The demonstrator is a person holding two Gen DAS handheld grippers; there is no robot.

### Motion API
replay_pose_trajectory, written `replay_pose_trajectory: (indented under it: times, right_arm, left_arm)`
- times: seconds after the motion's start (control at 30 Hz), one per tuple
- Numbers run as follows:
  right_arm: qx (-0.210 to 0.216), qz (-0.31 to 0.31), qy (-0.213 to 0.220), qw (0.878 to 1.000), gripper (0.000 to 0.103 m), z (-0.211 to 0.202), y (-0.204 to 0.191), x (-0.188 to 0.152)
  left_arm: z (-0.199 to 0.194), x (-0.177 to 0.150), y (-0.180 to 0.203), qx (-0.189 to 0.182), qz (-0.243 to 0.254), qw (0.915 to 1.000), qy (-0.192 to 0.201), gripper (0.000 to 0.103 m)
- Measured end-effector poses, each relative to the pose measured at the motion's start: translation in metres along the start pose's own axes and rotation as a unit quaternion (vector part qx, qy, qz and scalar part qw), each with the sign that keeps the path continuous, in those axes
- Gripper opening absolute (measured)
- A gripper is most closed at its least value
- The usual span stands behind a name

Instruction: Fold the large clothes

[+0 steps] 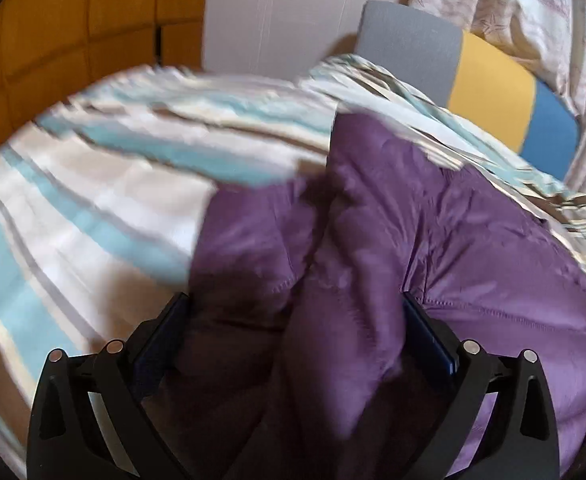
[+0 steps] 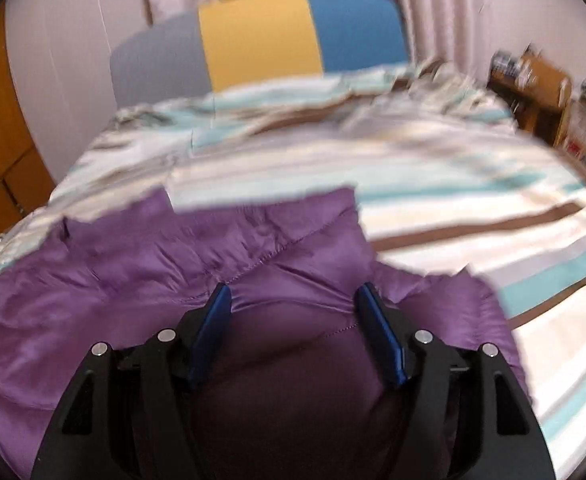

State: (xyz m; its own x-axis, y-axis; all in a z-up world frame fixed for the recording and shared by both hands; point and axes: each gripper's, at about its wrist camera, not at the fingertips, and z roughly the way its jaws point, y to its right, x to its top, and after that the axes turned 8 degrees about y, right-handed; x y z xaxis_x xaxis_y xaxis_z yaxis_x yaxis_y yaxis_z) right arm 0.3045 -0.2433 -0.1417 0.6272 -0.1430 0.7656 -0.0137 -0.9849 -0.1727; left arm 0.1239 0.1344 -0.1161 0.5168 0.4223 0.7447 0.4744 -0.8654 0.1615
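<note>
A purple quilted jacket (image 1: 473,248) lies on a striped bed cover (image 1: 93,184). In the left wrist view a thick bunch of its fabric fills the space between the fingers of my left gripper (image 1: 295,300), whose jaws stand wide apart around it. In the right wrist view the jacket (image 2: 113,280) bulges between the blue pads of my right gripper (image 2: 293,294), which also stand apart with fabric between them. Both views are motion blurred.
A headboard in grey, yellow (image 2: 259,32) and blue stands at the far end of the bed. Pale curtains (image 2: 445,8) hang behind it. An orange wooden wardrobe (image 1: 73,20) is at the left. A wooden shelf unit (image 2: 549,92) stands at the right.
</note>
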Motion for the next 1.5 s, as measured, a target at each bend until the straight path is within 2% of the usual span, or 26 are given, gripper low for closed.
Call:
replay_pose_trajectory:
  times: [0.13,0.2,0.33,0.47,0.57,0.63,0.7,0.83,0.9,1.0,1.07,1.17,1.27,1.37,1.43,1.5]
  right_arm:
    - [-0.011,-0.016,-0.004,1.000,0.068,0.004,-0.005,0.003]
    - [0.004,-0.004,0.003,1.000,0.068,-0.001,-0.001,0.003]
    - [0.034,0.014,0.028,0.999,0.069,-0.026,0.007,-0.001]
    - [0.066,-0.027,0.046,0.996,0.070,-0.064,-0.008,-0.016]
    - [0.095,-0.034,0.057,0.993,0.069,-0.091,-0.018,-0.027]
    - [0.115,-0.033,0.056,0.991,0.063,-0.104,-0.024,-0.035]
    - [0.139,-0.050,0.049,0.988,0.049,-0.120,-0.037,-0.045]
    - [0.195,-0.100,0.042,0.975,0.038,-0.143,-0.068,-0.067]
    - [0.207,-0.117,0.038,0.971,0.033,-0.144,-0.076,-0.073]
    - [0.187,-0.146,0.026,0.971,0.031,-0.135,-0.091,-0.084]
    - [0.176,-0.158,0.003,0.972,0.031,-0.120,-0.094,-0.091]
    - [0.164,-0.173,-0.007,0.971,0.031,-0.106,-0.100,-0.099]
    - [0.163,-0.173,-0.009,0.971,0.031,-0.104,-0.101,-0.100]
    - [0.165,-0.169,-0.007,0.972,0.031,-0.103,-0.099,-0.100]
    - [0.165,-0.168,-0.005,0.972,0.031,-0.103,-0.098,-0.100]
    - [0.165,-0.167,-0.004,0.972,0.031,-0.104,-0.095,-0.099]
  left_arm:
    - [-0.001,0.002,-0.009,-0.016,-0.028,0.9994,-0.014,0.100]
    - [-0.008,-0.001,-0.013,-0.018,-0.044,0.9987,-0.016,0.100]
    - [-0.031,-0.014,-0.034,-0.056,-0.104,0.9929,-0.014,0.100]
    - [-0.049,-0.028,-0.034,-0.083,-0.090,0.9924,-0.011,0.100]
    - [-0.060,-0.037,-0.030,-0.114,-0.089,0.9894,-0.014,0.100]
    - [-0.066,-0.042,-0.029,-0.142,-0.106,0.9840,-0.017,0.100]
    - [-0.069,-0.047,-0.029,-0.158,-0.127,0.9790,-0.018,0.099]
    - [-0.068,-0.048,-0.034,-0.161,-0.176,0.9710,-0.019,0.097]
    - [-0.069,-0.048,-0.037,-0.160,-0.196,0.9674,-0.015,0.094]
    - [-0.073,-0.052,-0.037,-0.161,-0.220,0.9619,-0.021,0.086]
    - [-0.075,-0.058,-0.035,-0.164,-0.233,0.9582,-0.025,0.085]
    - [-0.078,-0.065,-0.029,-0.158,-0.245,0.9563,-0.023,0.085]
    - [-0.076,-0.065,-0.024,-0.158,-0.243,0.9568,-0.017,0.085]
    - [-0.067,-0.061,-0.023,-0.155,-0.271,0.9500,-0.009,0.085]
    - [-0.057,-0.057,-0.027,-0.136,-0.300,0.9441,-0.005,0.066]
    - [-0.047,-0.054,-0.033,-0.119,-0.332,0.9356,-0.001,0.056]
